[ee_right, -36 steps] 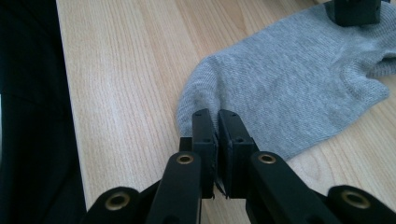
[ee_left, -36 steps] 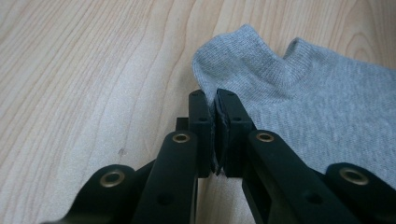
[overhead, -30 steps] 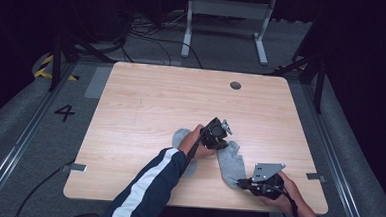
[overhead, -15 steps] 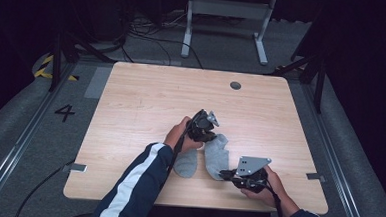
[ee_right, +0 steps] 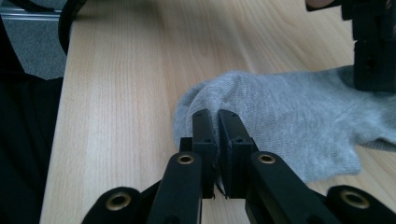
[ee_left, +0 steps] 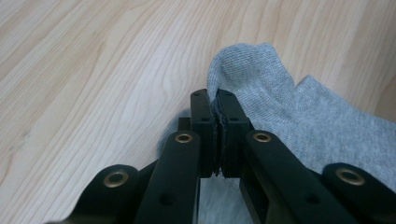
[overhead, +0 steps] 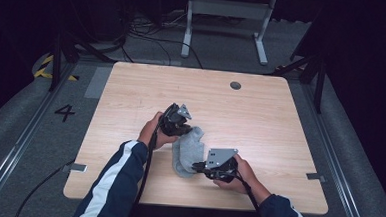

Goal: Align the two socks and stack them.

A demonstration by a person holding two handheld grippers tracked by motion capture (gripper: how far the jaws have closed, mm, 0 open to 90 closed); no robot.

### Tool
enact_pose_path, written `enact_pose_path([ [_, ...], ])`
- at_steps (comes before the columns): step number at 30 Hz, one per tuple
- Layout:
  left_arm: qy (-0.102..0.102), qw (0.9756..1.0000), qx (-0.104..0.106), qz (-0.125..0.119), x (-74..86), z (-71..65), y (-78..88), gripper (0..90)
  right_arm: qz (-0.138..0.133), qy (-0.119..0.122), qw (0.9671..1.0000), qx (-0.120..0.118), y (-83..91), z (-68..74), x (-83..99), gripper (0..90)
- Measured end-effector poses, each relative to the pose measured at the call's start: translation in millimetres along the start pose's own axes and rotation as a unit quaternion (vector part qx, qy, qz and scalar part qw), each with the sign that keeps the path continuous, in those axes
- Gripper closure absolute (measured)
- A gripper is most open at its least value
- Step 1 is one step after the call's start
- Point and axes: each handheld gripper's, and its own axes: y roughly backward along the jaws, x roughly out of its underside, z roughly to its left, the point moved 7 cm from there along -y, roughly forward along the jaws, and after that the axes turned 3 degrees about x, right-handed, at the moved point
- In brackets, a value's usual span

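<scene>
The wooden table point(overhead: 132, 85) is the biggest thing here, light and bare over most of its surface, with a small round grommet point(overhead: 236, 85) on the far side, right of the middle. A grey sock point(overhead: 188, 149) lies near the middle of the near half, between the two hands. Compared with a second ago, both hands have travelled to the left across the table, and the sock has come with them — it is now more bunched and stands closer to the near edge. I judge this as carrying or folding the sock, with the grip kept firm on both ends. The left gripper point(overhead: 182, 124) pinches the far end of the sock; in the left gripper view its jaws are closed tight on a fold of grey knit point(ee_left: 243, 74). The right gripper point(overhead: 198, 166) holds the near end the same way — in the right gripper view its jaws press on the rounded edge of the sock point(ee_right: 261, 121). Much free room stays to the left, right and far side; the near edge is close to the right hand.
</scene>
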Motion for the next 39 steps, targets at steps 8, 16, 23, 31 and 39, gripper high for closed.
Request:
enact_pose_path([
  [8,0.015,0.9999,-0.003,0.005,26.8,9.2,-4.7,87.1,0.032,0.003,0.9993,-0.016,-32.2,6.3,9.7,86.6],
  [16,0.037,0.9991,0.015,-0.009,40.1,9.6,-10.3,87.0,0.035,-0.011,0.9992,-0.017,-29.5,7.5,17.7,86.7],
  [23,0.015,0.9993,0.033,-0.007,37.1,-11.9,-14.5,87.0,0.045,-0.019,0.9982,-0.034,-12.4,16.3,30.0,86.7],
  [31,-0.001,0.9995,0.03,-0.012,34.1,-23.0,-4.6,86.9,0.051,0.002,0.9983,-0.026,0.2,23.0,33.6,86.5],
  [39,-0.006,0.9995,0.016,-0.028,33.0,-19.3,15.7,86.9,0.017,-0.002,0.9997,-0.018,-0.7,25.2,16.8,86.4],
])
